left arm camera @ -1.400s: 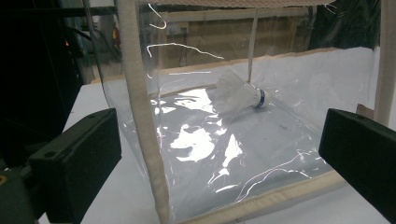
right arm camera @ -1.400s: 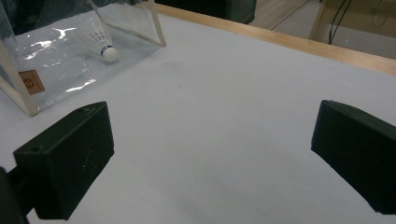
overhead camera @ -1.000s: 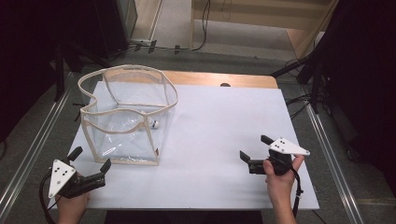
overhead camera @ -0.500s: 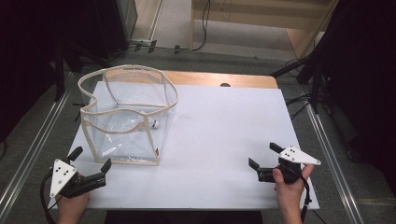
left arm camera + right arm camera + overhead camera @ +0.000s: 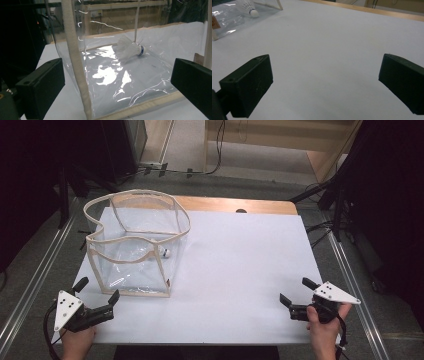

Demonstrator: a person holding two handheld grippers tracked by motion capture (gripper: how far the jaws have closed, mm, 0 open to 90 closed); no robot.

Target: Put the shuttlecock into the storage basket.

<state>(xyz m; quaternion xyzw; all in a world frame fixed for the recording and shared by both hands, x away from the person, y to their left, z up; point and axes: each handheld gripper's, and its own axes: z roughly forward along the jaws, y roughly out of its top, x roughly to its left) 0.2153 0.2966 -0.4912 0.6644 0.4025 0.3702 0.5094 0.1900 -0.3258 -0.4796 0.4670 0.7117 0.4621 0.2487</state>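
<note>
A clear plastic bag (image 5: 135, 293) with beige trim stands open on the left of the white table (image 5: 240, 260). A white shuttlecock (image 5: 166, 253) lies inside it by the far right wall. My left gripper (image 5: 98, 290) is open at the near left corner, just in front of the bag. In the left gripper view the left gripper (image 5: 116, 67) faces the bag's corner seam (image 5: 75, 62), with the shuttlecock (image 5: 128, 47) behind the plastic. My right gripper (image 5: 295, 290) is open and empty at the near right. In the right gripper view the right gripper (image 5: 325, 62) stands over bare table, with the shuttlecock (image 5: 249, 7) far off.
A wooden strip (image 5: 235, 205) runs along the table's far edge. Dark stands (image 5: 340, 205) and metal rails (image 5: 360, 295) flank the table. The white surface between the bag and the right gripper holds nothing.
My right gripper has moved right and toward the near edge of the table. The left gripper, the bag and the shuttlecock have not moved.
</note>
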